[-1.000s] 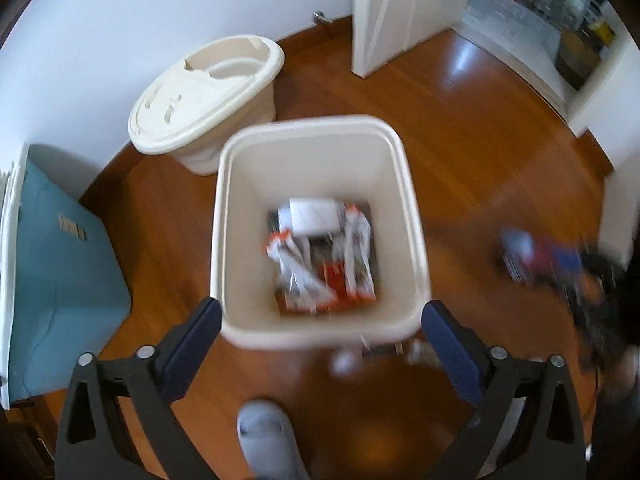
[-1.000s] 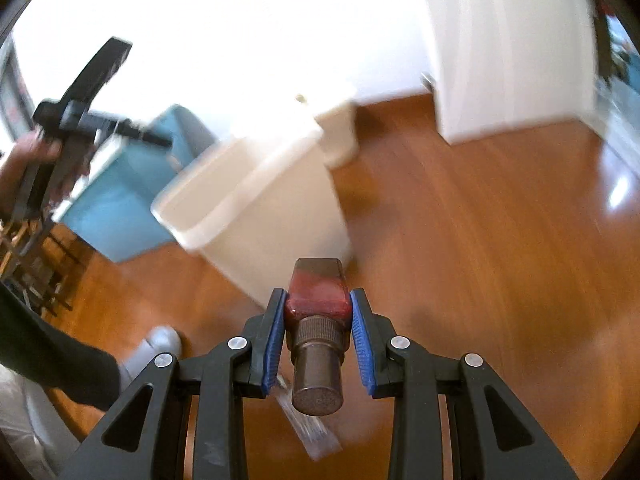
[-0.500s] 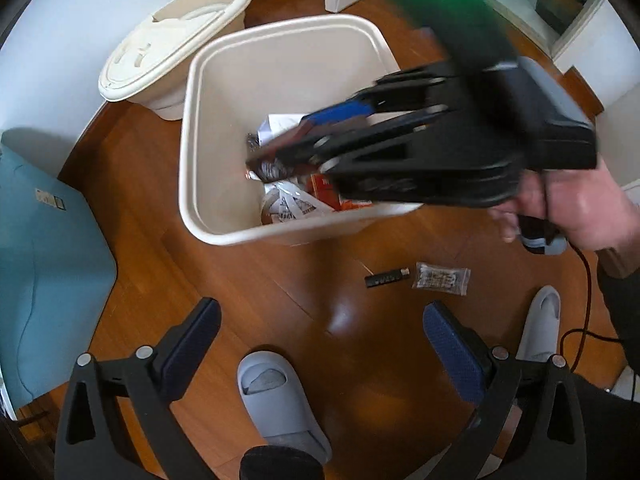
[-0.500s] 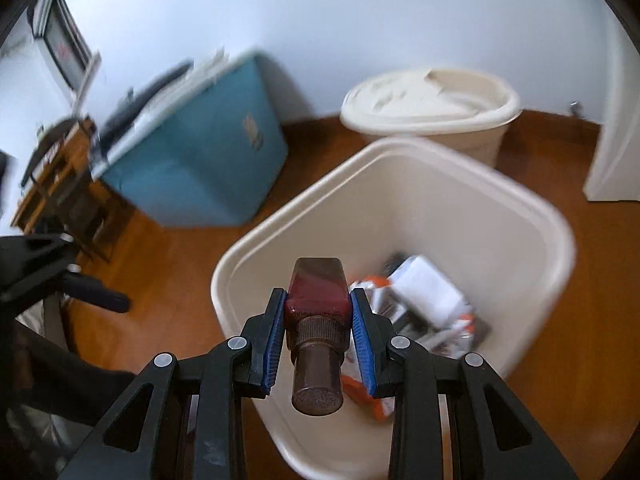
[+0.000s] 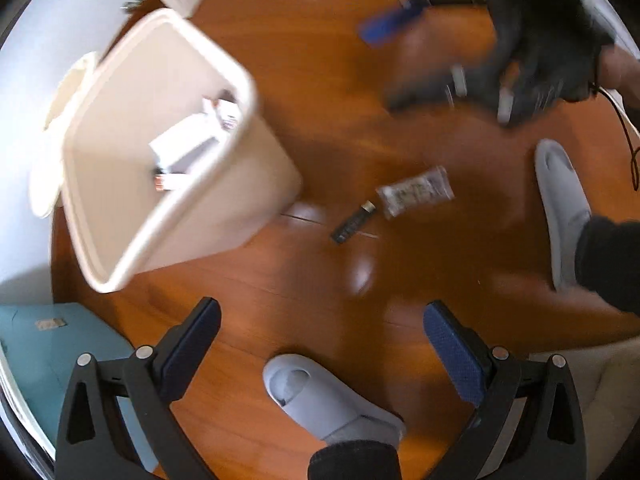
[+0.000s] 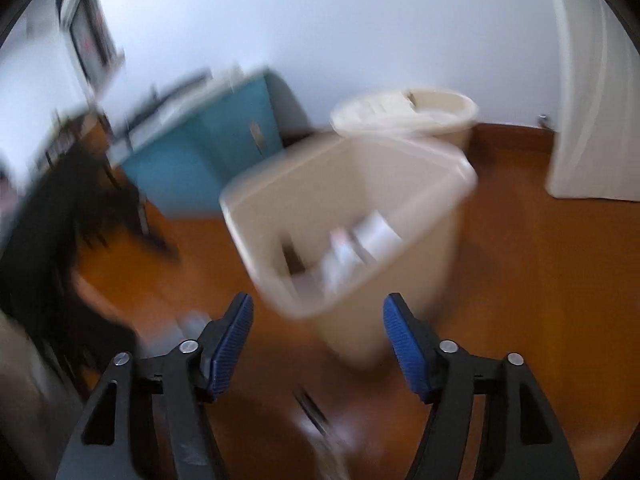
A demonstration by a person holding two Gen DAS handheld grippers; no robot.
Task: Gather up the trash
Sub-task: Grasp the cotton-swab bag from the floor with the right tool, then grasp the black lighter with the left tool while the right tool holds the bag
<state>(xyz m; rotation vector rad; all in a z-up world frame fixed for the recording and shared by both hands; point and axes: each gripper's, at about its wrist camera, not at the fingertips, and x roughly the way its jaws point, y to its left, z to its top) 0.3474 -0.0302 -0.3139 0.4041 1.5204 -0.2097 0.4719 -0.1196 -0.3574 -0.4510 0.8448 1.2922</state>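
Observation:
A cream trash bin (image 5: 120, 92) stands on the wooden floor with wrappers and paper (image 5: 188, 144) inside; it also shows in the right wrist view (image 6: 400, 184). A clear plastic packet (image 5: 416, 191) and a small dark stick-shaped item (image 5: 353, 222) lie on the floor right of the bin. My left gripper (image 5: 322, 344) is open and empty, above the floor near these. My right gripper (image 6: 318, 344) is open and empty, in front of the bin; it appears blurred at the top right of the left wrist view (image 5: 480, 40).
A cream lidded container (image 6: 404, 114) stands behind the bin by the wall. A teal box (image 6: 208, 152) sits to the left. Grey slippers (image 5: 328, 396) (image 5: 560, 208) are on the floor. A white door (image 6: 592, 100) is at the right.
My right gripper opened and the dark red bottle it held is gone from it. It pulled back from over the bin. My left gripper swung right toward the floor litter.

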